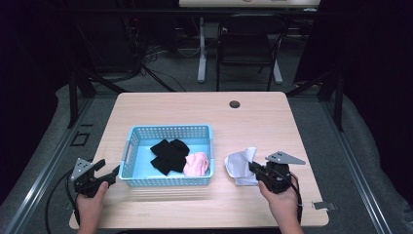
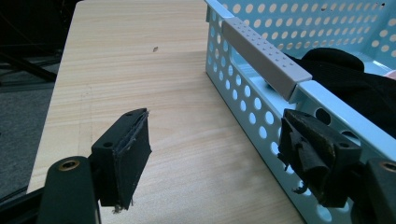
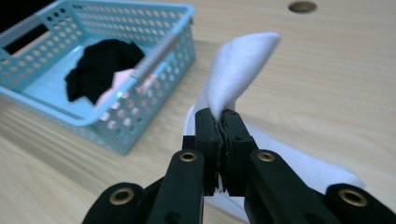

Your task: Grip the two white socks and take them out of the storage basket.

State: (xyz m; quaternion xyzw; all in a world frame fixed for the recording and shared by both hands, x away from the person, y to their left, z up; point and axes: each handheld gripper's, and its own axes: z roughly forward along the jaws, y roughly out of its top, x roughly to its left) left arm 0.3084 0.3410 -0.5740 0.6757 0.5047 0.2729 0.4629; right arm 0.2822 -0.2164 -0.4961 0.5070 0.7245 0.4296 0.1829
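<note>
right hand-held gripper [image 3: 219, 122] is clamped on the white cloth [image 3: 238, 65], basket [image 3: 140, 126] to its left; lift clear of the rim before moving over. left hand-held gripper [image 2: 215, 154] gapes beside the basket.

Pink cloth [image 1: 197, 164] perhaps partly under black cloth [image 1: 168, 155]; white cloth's [image 3: 243, 70] pinched edge between jaws.

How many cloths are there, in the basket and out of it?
3. A black cloth and a pink cloth lie in the blue basket. A white cloth is on the table, pinched by the right gripper. More could hide under the black one.
</note>
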